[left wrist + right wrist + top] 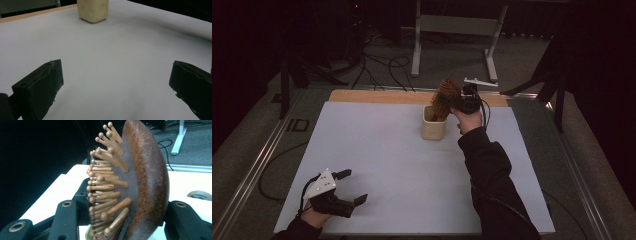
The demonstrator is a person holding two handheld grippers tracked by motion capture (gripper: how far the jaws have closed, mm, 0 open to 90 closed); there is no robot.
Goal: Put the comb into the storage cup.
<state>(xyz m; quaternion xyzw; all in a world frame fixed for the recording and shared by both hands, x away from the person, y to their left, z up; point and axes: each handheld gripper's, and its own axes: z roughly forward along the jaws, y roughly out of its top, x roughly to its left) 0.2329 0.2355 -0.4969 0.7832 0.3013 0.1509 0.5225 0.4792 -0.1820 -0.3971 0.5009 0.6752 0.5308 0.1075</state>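
Observation:
A wooden hairbrush (444, 96) with round-tipped wooden pins stands tilted, its lower end inside a cream cup (433, 129) at the far middle of the table. My right gripper (453, 103) is shut on the brush from the right, above the cup. In the right gripper view the brush head (146, 182) sits between the two black jaws, pins facing left, with my right gripper (125, 220) pressing on both sides of it. My left gripper (355, 186) rests open near the front left corner. In the left gripper view, my left gripper (116, 85) holds nothing and the cup (93, 10) stands far ahead.
A white sheet (377, 150) covers the table, with a wooden strip (372, 96) along the far edge. Beyond the table, a grey stand (452, 25) and cables (382, 65) lie on the floor. Metal rails (257, 165) run along both sides.

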